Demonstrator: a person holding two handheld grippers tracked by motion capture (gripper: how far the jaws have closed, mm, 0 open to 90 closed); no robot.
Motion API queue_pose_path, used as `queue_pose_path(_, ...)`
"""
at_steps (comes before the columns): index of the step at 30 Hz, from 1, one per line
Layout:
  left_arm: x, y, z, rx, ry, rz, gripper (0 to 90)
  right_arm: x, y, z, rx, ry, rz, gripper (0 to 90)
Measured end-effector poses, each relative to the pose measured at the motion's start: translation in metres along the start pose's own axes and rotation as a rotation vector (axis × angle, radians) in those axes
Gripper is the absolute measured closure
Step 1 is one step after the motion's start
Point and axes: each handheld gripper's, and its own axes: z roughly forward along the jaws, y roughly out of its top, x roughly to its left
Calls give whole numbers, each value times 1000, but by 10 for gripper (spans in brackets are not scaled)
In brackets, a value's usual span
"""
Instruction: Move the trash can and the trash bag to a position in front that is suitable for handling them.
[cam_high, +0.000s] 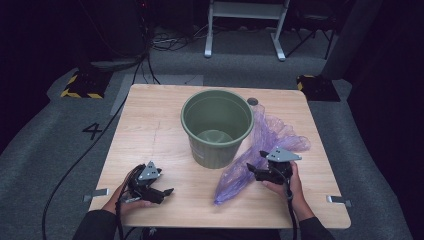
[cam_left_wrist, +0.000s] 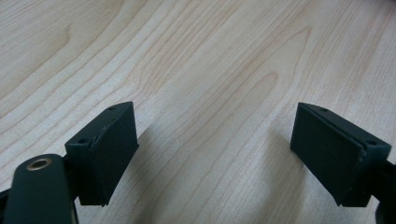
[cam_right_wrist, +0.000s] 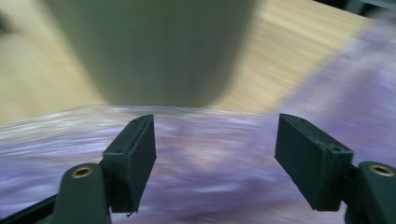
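a: left gripper first?
b: jaws wide apart, nothing between them. it sits low near the front left of the table, over bare wood. same in its own view, gripper gaping over plain grain.

a: right gripper?
b: jaws apart too, nothing pinched. it hangs right over the bag. its own view is blurred, gripper spread with purple bag under and between the jaws, bin just ahead.

a: where's the bag exactly?
b: lying flat on the table, right of the bin, touching or tucked behind its side. narrow end points to the front edge, the wider crumpled part is farther back.

a: handling?
b: looks like thin film, very light, limp, slippery, probably tears easily. i'd pinch a bunched fold or the crumpled edge, not the flat sheet, since the jaws could slide off that. bin looks stiff plastic, empty, upright.
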Motion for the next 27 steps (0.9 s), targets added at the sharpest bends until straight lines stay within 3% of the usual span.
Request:
queue_pose_path(1, 0, 0, 0, 0, 0, 0, 143, 0, 0, 0, 0, 0, 0, 265)
queue_pose_path(2, 0, 0, 0, 0, 0, 0, 143, -4, 0, 1, 10, -29, 1, 241)
queue_pose_path(3, 0, 0, 0, 0, 0, 0, 143, -13, -2, 3, 24, -43, 24, 232)
queue_pose_path(6, 0, 0, 0, 0, 0, 0, 143, -22, -3, 7, 61, -41, 51, 187)
queue_pose_path(9, 0, 0, 0, -1, -1, 1, 143, -30, -9, 13, 91, -11, 82, 189)
queue_pose_path(10, 0, 0, 0, -1, -1, 2, 143, -33, -12, 16, 109, 36, 85, 163)
queue_pose_path(11, 0, 0, 0, -1, -1, 1, 143, -33, -12, 16, 109, 36, 85, 163)
queue_pose_path(13, -1, 1, 1, -2, -5, 4, 144, -34, -13, 18, 95, 96, 94, 167)
queue_pose_path(14, -1, 1, 1, -1, -5, 6, 144, -36, -14, 17, 70, 105, 93, 177)
queue_pose_path(17, -1, 2, 2, -1, -10, 9, 143, -38, -15, 20, 83, 78, 87, 178)
queue_pose_path(21, -1, 4, 4, -1, -15, 12, 142, -38, -18, 28, 118, 65, 78, 206)
queue_pose_path(23, -1, 5, 5, 1, -15, 18, 141, -37, -18, 32, 133, 67, 58, 296)
queue_pose_path(24, -1, 5, 5, 1, -15, 18, 141, -37, -18, 32, 133, 67, 58, 296)
queue_pose_path(25, -1, 6, 6, 0, -18, 20, 141, -36, -17, 34, 135, 68, 57, 365)
queue_pose_path(26, -2, 7, 7, 1, -17, 18, 141, -36, -17, 34, 135, 68, 57, 365)
queue_pose_path(27, -2, 7, 8, -1, -20, 22, 141, -35, -18, 37, 141, 93, 44, 440)
